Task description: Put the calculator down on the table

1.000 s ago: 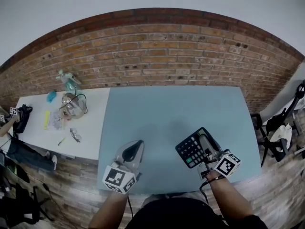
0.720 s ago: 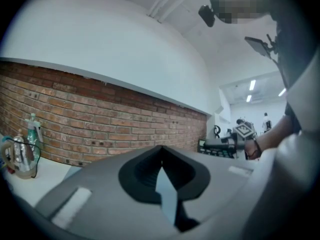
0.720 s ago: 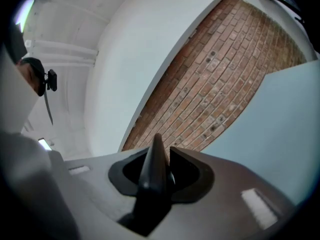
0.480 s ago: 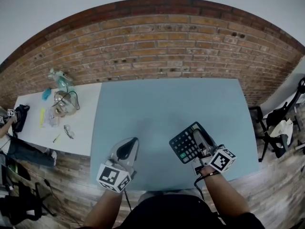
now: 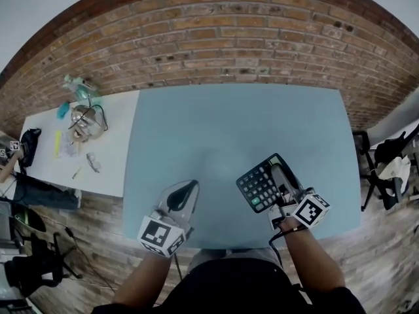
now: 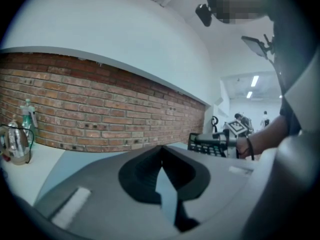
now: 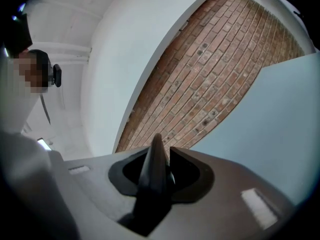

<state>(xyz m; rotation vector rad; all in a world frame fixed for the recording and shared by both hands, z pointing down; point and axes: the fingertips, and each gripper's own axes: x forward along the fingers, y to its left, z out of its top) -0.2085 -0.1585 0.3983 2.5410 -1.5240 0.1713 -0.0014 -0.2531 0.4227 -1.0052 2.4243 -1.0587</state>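
Matt table (image 5: pixel 229 129), rough brick wall (image 5: pixel 229 38)

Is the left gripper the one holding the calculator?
No, the calculator is clamped in the right gripper, while the left gripper is shut with nothing between its jaws.

Our left gripper (image 5: pixel 188 190) sits at seven o'clock, pointing toward one, jaws together with nothing between. Our right gripper (image 5: pixel 277 173), at five o'clock, aims at eleven, jaws clamped on the calculator (image 5: pixel 256 188).
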